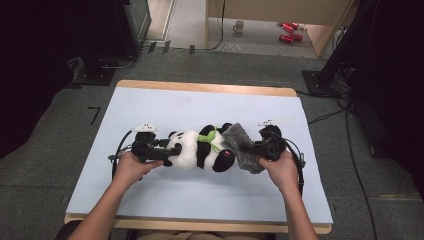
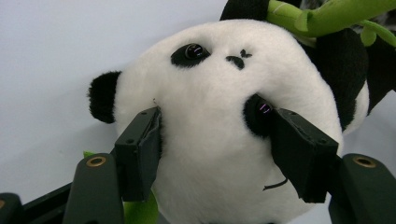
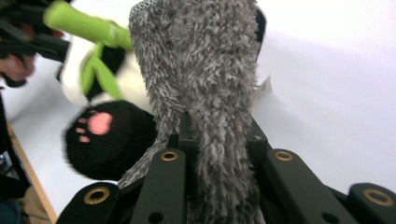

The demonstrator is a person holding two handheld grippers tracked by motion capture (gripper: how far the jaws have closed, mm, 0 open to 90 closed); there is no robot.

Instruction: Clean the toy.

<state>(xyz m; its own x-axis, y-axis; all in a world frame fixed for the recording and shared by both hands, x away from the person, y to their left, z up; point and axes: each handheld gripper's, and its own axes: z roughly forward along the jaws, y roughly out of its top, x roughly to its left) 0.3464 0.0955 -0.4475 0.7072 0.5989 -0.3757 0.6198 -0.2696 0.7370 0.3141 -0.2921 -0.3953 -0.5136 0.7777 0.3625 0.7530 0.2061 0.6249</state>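
Observation:
A black and white plush panda (image 1: 197,149) with a green bamboo sprig (image 1: 207,136) lies on its back on the pale blue mat (image 1: 150,107). My left gripper (image 1: 167,152) is shut on the panda's head (image 2: 210,121), one pad on each side of the face. A fuzzy grey sock (image 1: 242,145) lies against the panda's feet, partly over one of them. My right gripper (image 1: 250,148) is shut on the grey sock (image 3: 205,93), its jaws pinching the fabric. A black paw with pink pads (image 3: 100,133) lies beside the sock.
The mat covers a wooden table (image 1: 210,89) whose front edge runs near the person's arms. Cables (image 1: 350,145) trail on the grey floor to the right. A mug (image 1: 239,26) and red cans (image 1: 289,31) lie far behind the table.

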